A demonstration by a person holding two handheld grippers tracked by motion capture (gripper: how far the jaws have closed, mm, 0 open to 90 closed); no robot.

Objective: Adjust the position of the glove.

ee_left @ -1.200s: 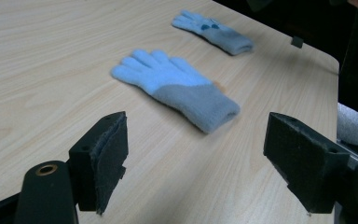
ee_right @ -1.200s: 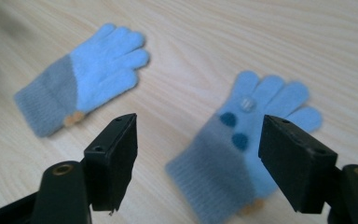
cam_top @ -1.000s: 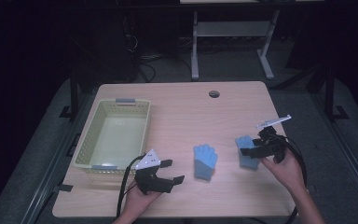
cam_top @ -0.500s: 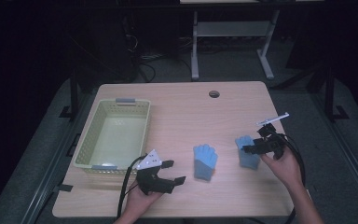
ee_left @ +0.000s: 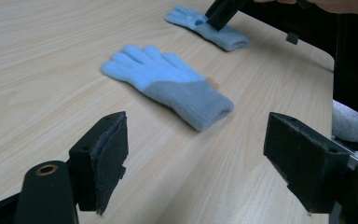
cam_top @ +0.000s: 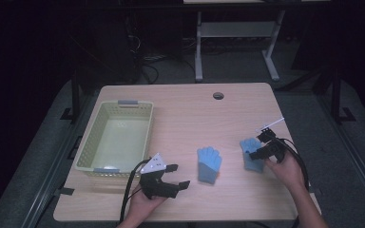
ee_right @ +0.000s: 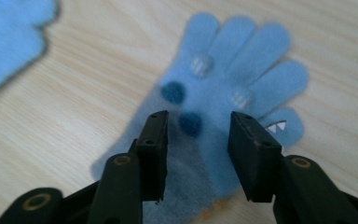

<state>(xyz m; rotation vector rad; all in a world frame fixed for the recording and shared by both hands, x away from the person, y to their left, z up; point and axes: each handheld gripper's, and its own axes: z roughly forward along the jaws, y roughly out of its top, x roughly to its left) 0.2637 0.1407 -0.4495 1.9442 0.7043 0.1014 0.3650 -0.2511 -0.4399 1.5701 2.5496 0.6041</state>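
**Right jaws poised over a glove**

High view: two blue gloves lie on the table point(cam_top: 180, 104); the right gripper point(cam_top: 261, 151) sits over the right glove point(cam_top: 253, 154), the basket point(cam_top: 116, 137) well apart.

Left gripper view: the left gripper point(ee_left: 196, 154) has its jaws wide apart, empty, facing the middle glove point(ee_left: 168, 84).

Right gripper view: the jaws are parted, straddling the glove's palm; closing shallow could pinch only fluff and slip.
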